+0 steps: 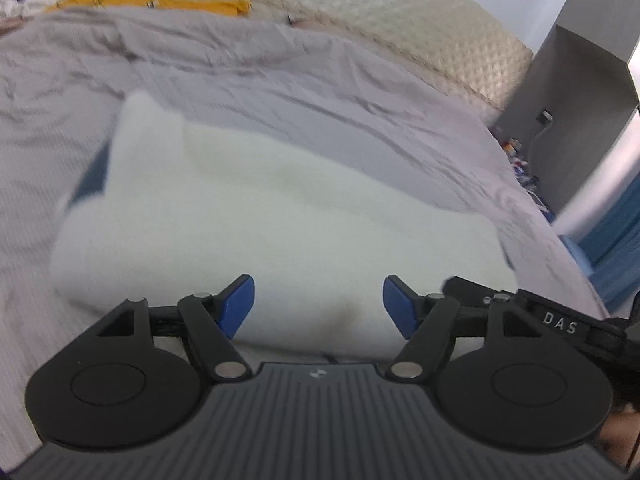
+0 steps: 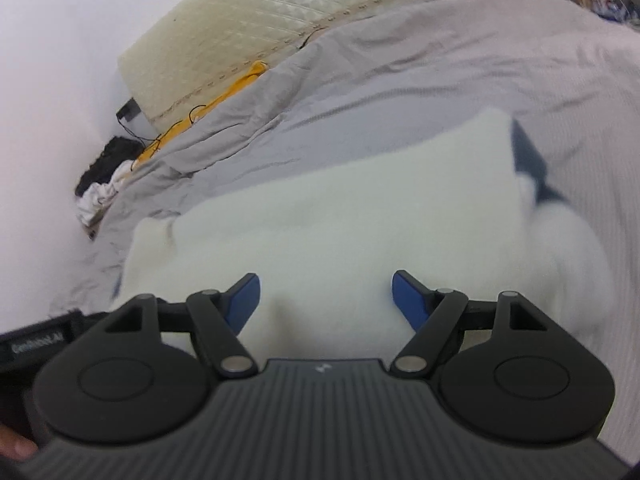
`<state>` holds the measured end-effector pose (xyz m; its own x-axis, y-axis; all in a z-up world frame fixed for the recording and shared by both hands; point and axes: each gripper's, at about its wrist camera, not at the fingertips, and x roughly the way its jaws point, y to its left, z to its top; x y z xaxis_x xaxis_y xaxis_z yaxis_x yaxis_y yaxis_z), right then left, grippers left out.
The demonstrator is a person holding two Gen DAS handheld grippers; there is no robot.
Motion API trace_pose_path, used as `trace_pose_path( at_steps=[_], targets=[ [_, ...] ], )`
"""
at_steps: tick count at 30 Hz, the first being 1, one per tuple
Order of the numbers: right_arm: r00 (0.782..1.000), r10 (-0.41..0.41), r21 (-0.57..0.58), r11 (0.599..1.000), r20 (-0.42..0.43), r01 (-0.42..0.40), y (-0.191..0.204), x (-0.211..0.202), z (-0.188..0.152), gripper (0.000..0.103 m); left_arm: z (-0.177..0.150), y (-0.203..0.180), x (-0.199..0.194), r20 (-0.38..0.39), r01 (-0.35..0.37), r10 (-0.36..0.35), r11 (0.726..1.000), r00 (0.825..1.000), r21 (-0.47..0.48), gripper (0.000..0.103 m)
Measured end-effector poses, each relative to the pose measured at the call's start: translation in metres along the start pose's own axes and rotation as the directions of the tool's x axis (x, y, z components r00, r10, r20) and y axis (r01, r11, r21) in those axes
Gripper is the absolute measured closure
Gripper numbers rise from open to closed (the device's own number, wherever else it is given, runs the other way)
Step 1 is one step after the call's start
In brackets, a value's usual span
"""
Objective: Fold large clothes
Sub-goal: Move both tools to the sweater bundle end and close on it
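A white fluffy garment (image 1: 276, 232) lies folded in a thick bundle on the bed, with a dark blue part (image 1: 94, 178) showing at its left end. My left gripper (image 1: 318, 306) is open just above its near edge, with blue pads (image 1: 240, 304) apart and empty. In the right wrist view the same white garment (image 2: 340, 220) fills the middle, with its dark blue part (image 2: 530, 156) at the right. My right gripper (image 2: 326, 300) is open over the garment's near edge and holds nothing.
A wrinkled grey sheet (image 1: 280, 80) covers the bed. A quilted cream headboard (image 1: 400, 12) runs along the back, with yellow cloth (image 1: 160, 2) below it. A pile of black and white clothes (image 2: 104, 176) lies at the far corner. A grey cabinet (image 1: 576, 120) stands at right.
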<state>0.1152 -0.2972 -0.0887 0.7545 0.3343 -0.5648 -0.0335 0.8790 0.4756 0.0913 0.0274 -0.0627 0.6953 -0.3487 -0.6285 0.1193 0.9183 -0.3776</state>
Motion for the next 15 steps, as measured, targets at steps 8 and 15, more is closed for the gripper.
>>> trace_pose_path(
  at_steps=[8, 15],
  targets=[
    [0.965, 0.246, 0.356, 0.913, -0.094, -0.198, -0.012, 0.012, -0.026, 0.026, -0.005, 0.039, 0.003, -0.081, 0.045, -0.071, 0.958, 0.994, -0.283, 0.021],
    [0.947, 0.3, 0.585, 0.792, -0.119, -0.177, -0.041, 0.052, -0.04, 0.0, -0.013, 0.093, 0.018, -0.11, 0.122, -0.235, 0.786, 0.966, -0.606, 0.02]
  ],
)
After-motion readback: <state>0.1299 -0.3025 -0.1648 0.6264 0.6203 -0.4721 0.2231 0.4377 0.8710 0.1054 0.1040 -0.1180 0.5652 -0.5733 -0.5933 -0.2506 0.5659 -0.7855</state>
